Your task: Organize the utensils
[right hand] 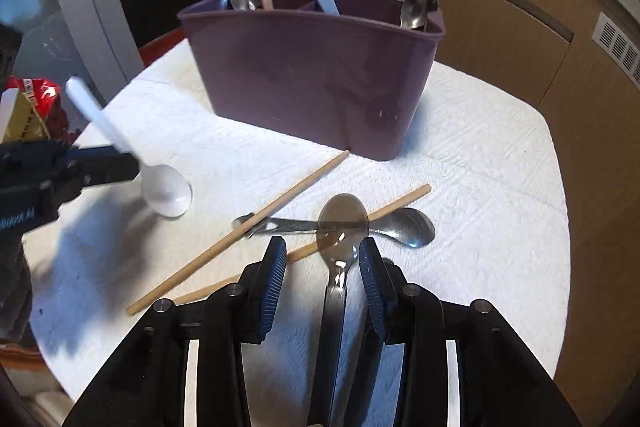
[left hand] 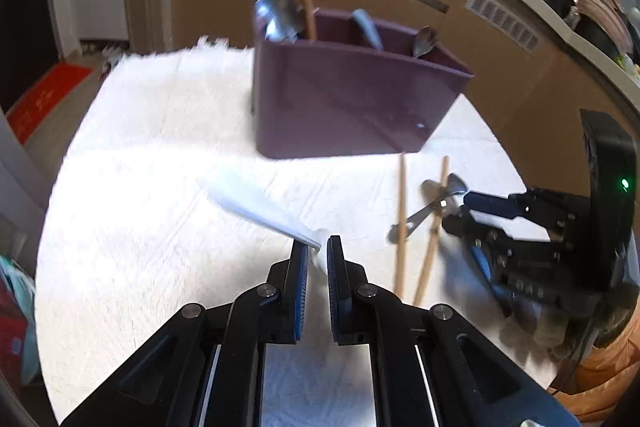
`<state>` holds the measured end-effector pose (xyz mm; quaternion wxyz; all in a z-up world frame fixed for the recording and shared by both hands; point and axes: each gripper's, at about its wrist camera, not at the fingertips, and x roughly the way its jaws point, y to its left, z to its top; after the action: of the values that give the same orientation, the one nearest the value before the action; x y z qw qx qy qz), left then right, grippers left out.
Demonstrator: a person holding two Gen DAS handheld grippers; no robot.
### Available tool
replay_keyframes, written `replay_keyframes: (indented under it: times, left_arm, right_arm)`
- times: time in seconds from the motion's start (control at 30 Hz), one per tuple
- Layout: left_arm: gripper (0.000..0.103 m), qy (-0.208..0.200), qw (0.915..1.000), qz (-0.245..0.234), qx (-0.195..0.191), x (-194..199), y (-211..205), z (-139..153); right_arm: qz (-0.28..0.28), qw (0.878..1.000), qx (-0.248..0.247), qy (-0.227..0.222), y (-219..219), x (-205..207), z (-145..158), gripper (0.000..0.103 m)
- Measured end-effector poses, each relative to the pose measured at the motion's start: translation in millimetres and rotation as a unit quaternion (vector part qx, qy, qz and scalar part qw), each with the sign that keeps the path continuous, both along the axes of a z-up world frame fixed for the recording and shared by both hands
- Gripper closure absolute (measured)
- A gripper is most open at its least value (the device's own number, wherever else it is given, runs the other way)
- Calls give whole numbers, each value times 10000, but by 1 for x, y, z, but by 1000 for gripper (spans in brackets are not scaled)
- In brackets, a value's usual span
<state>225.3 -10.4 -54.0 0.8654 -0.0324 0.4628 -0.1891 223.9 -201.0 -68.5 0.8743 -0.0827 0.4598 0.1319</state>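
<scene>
White cloth (right hand: 460, 131): left jaws clamp white spoon (right hand: 166, 187); right jaws part-open around metal spoon (right hand: 340, 227).

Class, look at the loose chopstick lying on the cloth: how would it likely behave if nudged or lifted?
The chopstick looks thin and wooden, so probably light and stiff. It appears round, so a nudge might roll it, though the textured cloth may slow that. One end lies across a spoon, so lifting could disturb it.

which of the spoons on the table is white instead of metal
The white plastic spoon in the left gripper, its bowl resting on the white cloth. The two metal spoons lie crossed among the chopsticks by the right gripper.
</scene>
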Motion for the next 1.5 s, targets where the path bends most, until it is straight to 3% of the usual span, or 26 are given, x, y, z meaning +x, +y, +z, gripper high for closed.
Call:
replay_keyframes:
  times: [0.17,0.3,0.33,0.67,0.83,0.93,1.0,1.1,1.23,1.5]
  left_arm:
    - [95,52,10000,-12,1,5,9,-6]
    - [92,260,9997,-21,-33,9,11,-15]
    - [89,327,9994,-17,-55,11,11,-18]
    - [73,670,9965,221,-448,35,9,-29]
    - [71,597,9978,-273,-41,27,-5,-19]
    - [59,789,9961,-381,-109,23,-5,-16]
    - [56,978,9944,-341,-185,26,-5,-17]
    - [56,1280,9914,-114,-253,43,-7,-22]
    - [56,1368,9894,398,-280,72,-10,-26]
    - [55,862,9873,1288,338,99,-20,-26]
  right_arm:
    - [-181,9995,-65,266,3,18,-15,63]
    - [-223,9993,-163,237,8,17,-17,65]
    - [-205,9993,-137,265,8,16,-17,70]
    - [-224,9997,-50,132,3,-6,-6,70]
    - [-236,9997,-18,-31,-2,-21,-1,70]
    - [-282,9995,46,-114,-6,-26,2,70]
    - [-309,9994,88,-151,-6,-25,4,70]
    - [-279,9994,111,-183,-8,-22,4,70]
    - [-265,9993,149,-198,-9,-26,4,70]
    - [-352,9990,185,-180,-19,-31,-3,70]
